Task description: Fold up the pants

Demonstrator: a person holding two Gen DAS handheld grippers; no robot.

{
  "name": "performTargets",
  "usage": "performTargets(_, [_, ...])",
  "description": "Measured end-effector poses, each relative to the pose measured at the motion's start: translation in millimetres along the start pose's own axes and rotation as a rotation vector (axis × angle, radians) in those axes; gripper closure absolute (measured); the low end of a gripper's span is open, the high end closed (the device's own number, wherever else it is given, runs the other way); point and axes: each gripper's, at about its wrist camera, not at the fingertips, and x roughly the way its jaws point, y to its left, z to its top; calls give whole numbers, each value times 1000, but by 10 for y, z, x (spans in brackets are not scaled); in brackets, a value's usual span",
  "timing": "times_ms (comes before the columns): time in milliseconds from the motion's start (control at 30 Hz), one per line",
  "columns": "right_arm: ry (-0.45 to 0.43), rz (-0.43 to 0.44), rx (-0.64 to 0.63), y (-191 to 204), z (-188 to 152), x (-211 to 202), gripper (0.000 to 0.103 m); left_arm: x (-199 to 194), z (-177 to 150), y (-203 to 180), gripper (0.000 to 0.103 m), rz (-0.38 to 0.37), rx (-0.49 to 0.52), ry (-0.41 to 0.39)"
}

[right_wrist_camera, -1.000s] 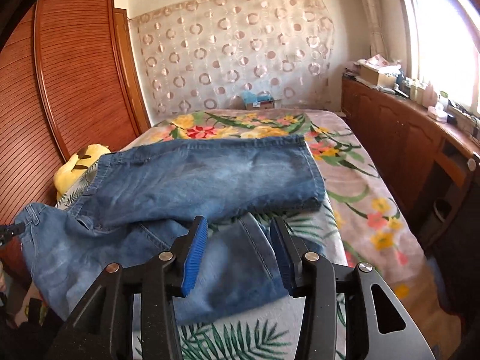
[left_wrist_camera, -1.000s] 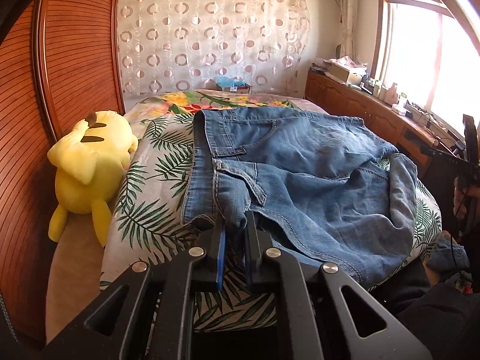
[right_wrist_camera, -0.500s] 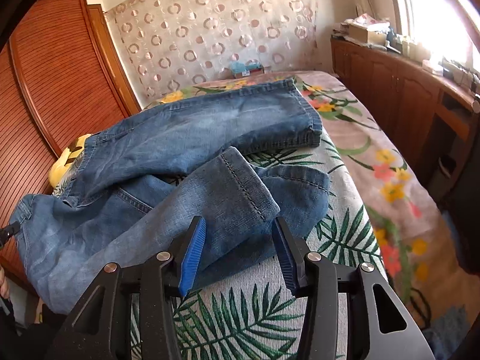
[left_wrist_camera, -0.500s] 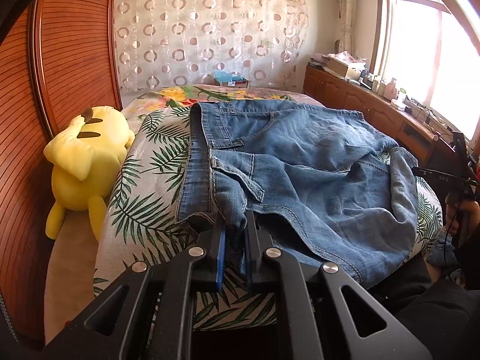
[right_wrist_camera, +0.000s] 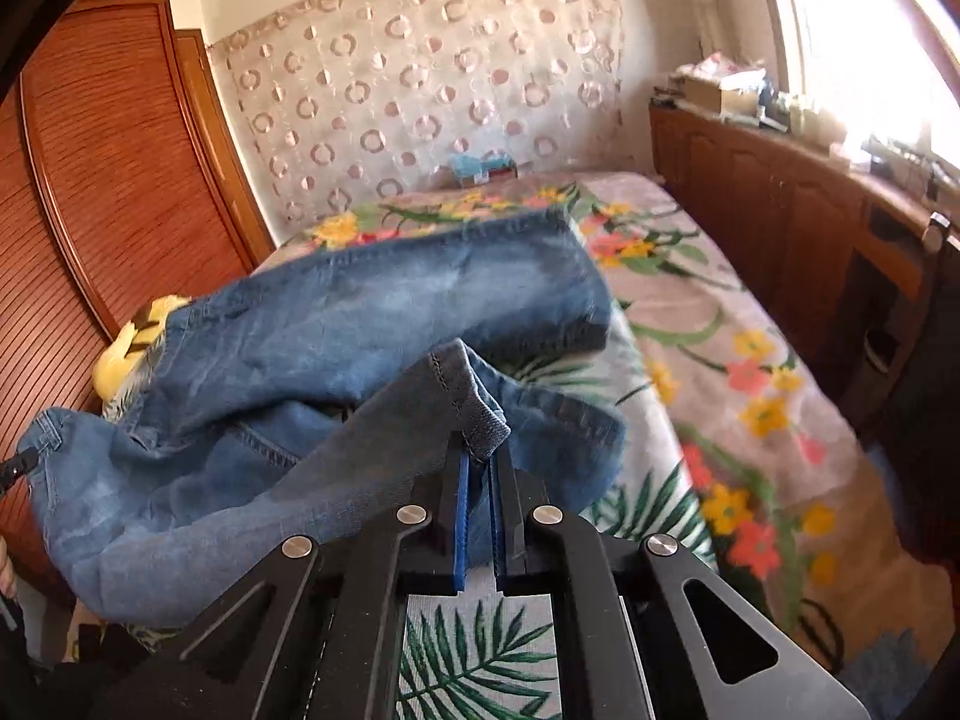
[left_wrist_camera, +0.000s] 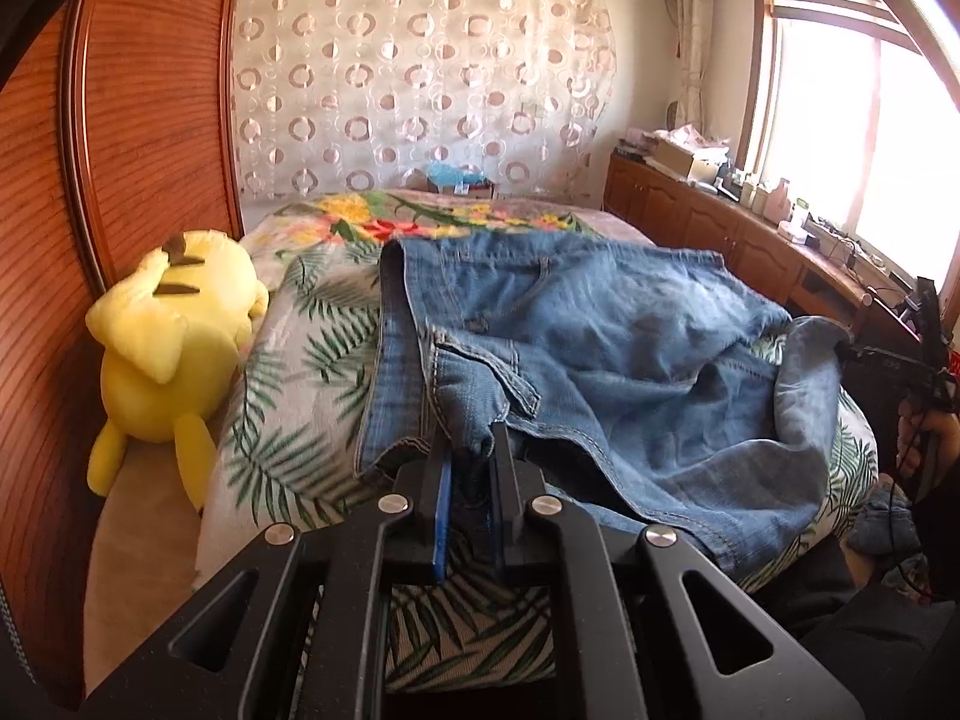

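Where the left gripper meets the jeans, its fingers are nearly together, pinching a bunched bit of denim at the waistband corner, with the blue pads pressed against the cloth. Just past them the waistband runs away along the left edge of the garment, and the seat and one leg spread flat over the bed, whose cover bears green fronds near and flowers farther off. At the right edge of that view a hand holds the other tool beside a lifted fold of denim.

While its jaws have just been closing, the right gripper now has the hem corner of the nearer leg clamped between its pads; the stitched cuff stands up right above the fingertips, and that leg sags back toward the left, raised off the cover. Beyond it the other leg lies flat across the bed, its hem pointing right.

Left of the jeans, a yellow plush sits against a wooden wardrobe. Farther back hangs a curtain with ring patterns, and a low cabinet runs under the window.
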Motion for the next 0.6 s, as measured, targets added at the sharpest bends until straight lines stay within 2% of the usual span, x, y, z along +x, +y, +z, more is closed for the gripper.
performTargets(300, [-176, -77, -53, -53, 400, -567, 98, 102, 539, 4, 92, -4, 21, -80])
performTargets(433, [-207, -98, -75, -18, 456, -567, 98, 258, 724, 18, 92, -2, 23, -92])
performTargets(600, [-187, -126, -99, 39, 342, -328, 98, 524, 852, 14, 92, 13, 45, -67])
